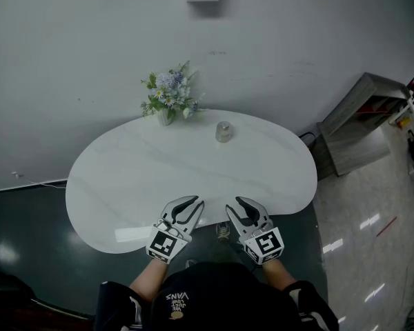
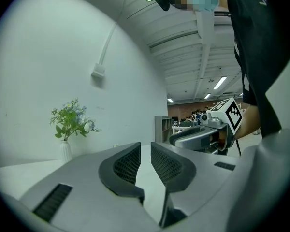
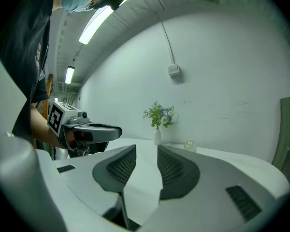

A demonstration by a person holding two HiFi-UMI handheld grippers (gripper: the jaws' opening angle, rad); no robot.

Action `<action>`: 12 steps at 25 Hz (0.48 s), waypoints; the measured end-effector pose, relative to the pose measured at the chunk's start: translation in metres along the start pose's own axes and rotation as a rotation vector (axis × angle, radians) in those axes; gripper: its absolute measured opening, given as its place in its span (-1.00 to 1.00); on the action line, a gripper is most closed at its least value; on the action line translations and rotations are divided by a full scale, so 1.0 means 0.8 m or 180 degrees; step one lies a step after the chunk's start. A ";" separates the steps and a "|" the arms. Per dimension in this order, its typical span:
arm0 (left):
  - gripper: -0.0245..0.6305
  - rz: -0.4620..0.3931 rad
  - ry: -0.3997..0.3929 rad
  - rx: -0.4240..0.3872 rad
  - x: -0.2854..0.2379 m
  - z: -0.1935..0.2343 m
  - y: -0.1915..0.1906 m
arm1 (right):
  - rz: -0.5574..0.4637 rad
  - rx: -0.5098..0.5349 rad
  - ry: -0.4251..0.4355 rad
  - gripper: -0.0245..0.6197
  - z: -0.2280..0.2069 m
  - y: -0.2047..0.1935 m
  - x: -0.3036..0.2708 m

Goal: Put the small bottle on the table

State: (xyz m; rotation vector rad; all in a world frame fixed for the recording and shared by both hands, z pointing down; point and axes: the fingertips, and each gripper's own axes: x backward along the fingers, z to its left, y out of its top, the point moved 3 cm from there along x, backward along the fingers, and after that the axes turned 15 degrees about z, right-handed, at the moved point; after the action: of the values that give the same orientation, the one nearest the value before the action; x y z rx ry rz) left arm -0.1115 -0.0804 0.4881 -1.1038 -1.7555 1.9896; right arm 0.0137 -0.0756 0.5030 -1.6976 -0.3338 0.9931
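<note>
Found the small bottle point(image 1: 223, 132) already standing upright on the table point(image 1: 145, 178), on its far part, just right of the vase of flowers point(image 1: 167, 101). Judged the placing done on that showing, with the bottle at rest on the top and touched by nothing. Saw little left to do, at most a drawing back of the grippers. Could not tell whether some other spot on the table was meant.

Noted the left gripper point(image 1: 185, 203) and the right gripper point(image 1: 238, 205) side by side over the near edge of the table, both pointing toward the far side. Noted in the left gripper view its fingers point(image 2: 127, 164) parted by a narrow gap, with only bare table top between them. Noted the same in the right gripper view: fingers point(image 3: 123, 166) apart, a little wider, holding nothing.

Placed the bottle well apart from both pairs of fingers, far across the top. Saw it sideways between the two grippers, nearer the right one's line, and beyond and right of the gap in the right gripper view point(image 3: 190, 143).
</note>
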 end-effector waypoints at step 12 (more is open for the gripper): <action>-0.80 -0.0097 0.0089 0.0116 0.095 -0.034 -0.030 | -0.0108 0.0044 -0.0089 -0.72 0.080 -0.010 0.031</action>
State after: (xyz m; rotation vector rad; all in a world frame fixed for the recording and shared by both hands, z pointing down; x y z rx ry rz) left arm -0.1510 -0.0063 0.4842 -1.0817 -1.7053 1.9707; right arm -0.0169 -0.0147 0.4949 -1.6616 -0.3721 0.9929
